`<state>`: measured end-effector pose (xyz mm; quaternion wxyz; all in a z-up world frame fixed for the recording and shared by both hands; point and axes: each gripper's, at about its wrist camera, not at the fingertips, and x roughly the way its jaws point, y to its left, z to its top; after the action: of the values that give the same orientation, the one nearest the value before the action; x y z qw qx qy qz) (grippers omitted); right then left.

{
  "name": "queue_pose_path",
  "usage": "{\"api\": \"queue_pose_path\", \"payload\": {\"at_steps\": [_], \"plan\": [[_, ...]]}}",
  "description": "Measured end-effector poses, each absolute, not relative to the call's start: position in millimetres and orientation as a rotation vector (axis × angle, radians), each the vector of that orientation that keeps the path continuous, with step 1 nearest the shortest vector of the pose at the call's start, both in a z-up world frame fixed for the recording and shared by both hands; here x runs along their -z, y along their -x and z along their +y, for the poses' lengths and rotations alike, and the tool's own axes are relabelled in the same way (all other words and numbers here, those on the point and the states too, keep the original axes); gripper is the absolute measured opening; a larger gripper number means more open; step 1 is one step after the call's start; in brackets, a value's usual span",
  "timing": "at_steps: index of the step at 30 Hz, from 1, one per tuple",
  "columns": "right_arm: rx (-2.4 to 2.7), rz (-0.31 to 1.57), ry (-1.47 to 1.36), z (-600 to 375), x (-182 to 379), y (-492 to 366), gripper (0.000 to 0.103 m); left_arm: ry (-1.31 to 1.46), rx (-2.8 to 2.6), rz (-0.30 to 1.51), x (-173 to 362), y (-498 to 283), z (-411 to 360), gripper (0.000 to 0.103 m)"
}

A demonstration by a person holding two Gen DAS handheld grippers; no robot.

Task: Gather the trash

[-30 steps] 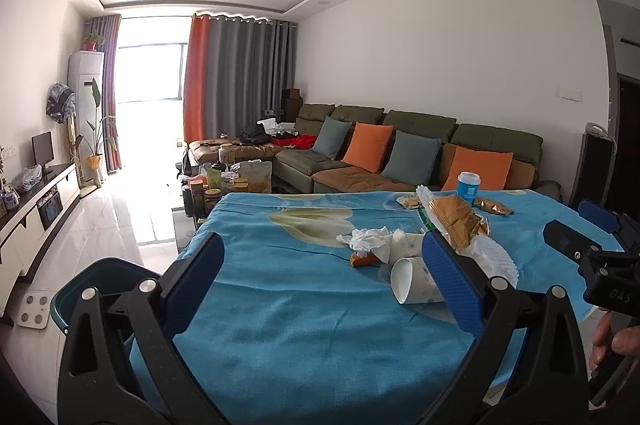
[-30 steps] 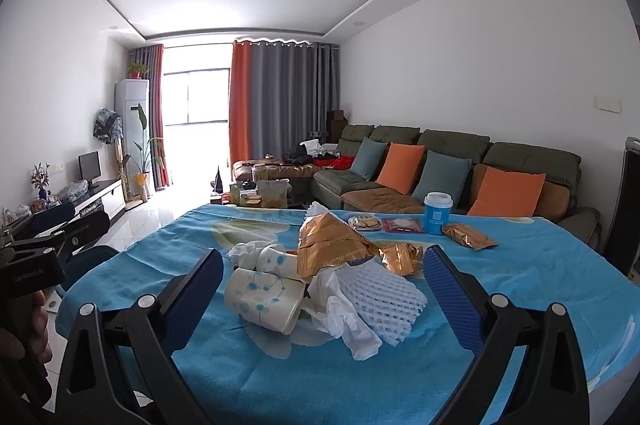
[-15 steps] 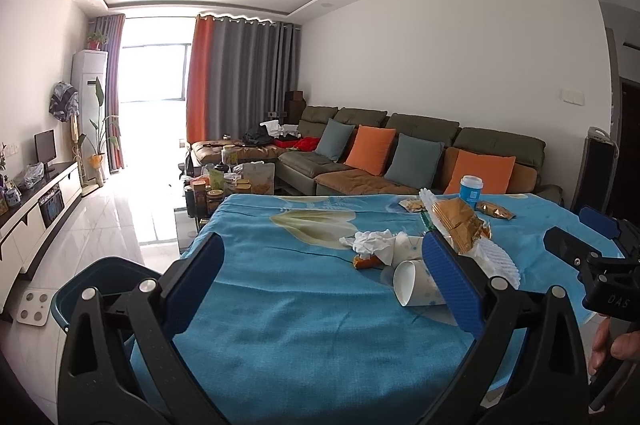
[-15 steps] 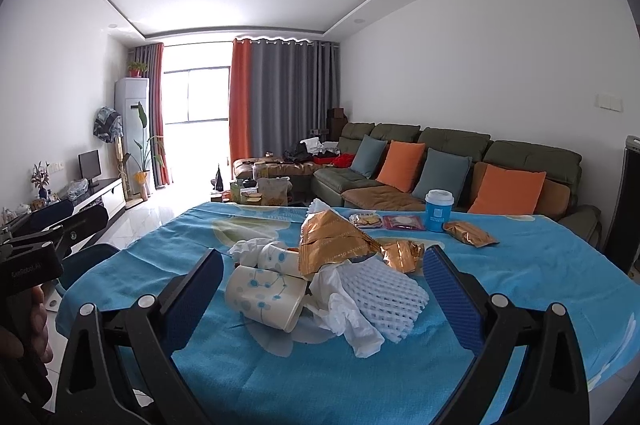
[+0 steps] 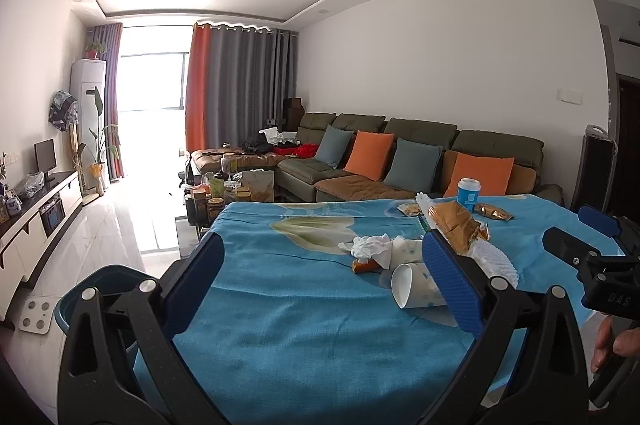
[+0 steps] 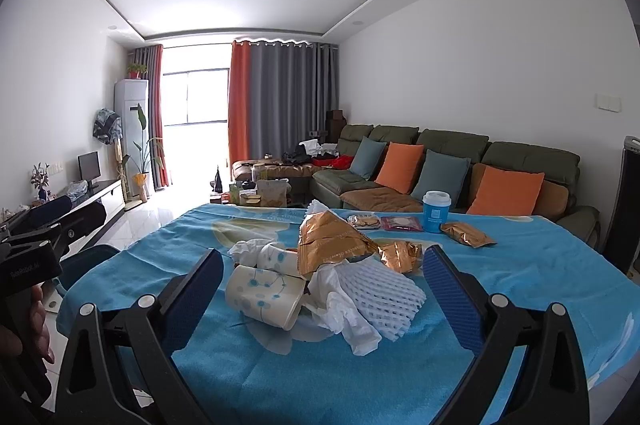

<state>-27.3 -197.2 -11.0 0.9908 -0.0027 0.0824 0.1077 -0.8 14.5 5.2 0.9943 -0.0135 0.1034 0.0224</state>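
Barely anything has shifted: both views tilted up slightly, so I have not closed on the trash. Right tool (image 6: 322, 299) hangs spread wide, empty, facing the paper cup (image 6: 264, 295), tissue and foam net (image 6: 380, 295) heaped on the blue surface (image 6: 540, 265); left tool (image 5: 320, 275) equally agape, bin (image 5: 100, 285) beside it

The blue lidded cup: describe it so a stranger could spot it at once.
Look at the table under the blue cloth, then past the heap of crumpled trash to the far edge by the sofa. The blue lidded cup stands upright there between a flat pink packet and a gold wrapper. Unlike the white paper cups lying tipped in the heap, it is blue, capped and standing.
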Motion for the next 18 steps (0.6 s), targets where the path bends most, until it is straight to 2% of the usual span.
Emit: {"api": "queue_pose_path", "payload": {"at_steps": [18], "plan": [[-0.230,0.173,-0.013,-201.3,10.9,24.7,0.096,0.026,-0.028,0.237,-0.1,-3.7,14.3,0.098]]}}
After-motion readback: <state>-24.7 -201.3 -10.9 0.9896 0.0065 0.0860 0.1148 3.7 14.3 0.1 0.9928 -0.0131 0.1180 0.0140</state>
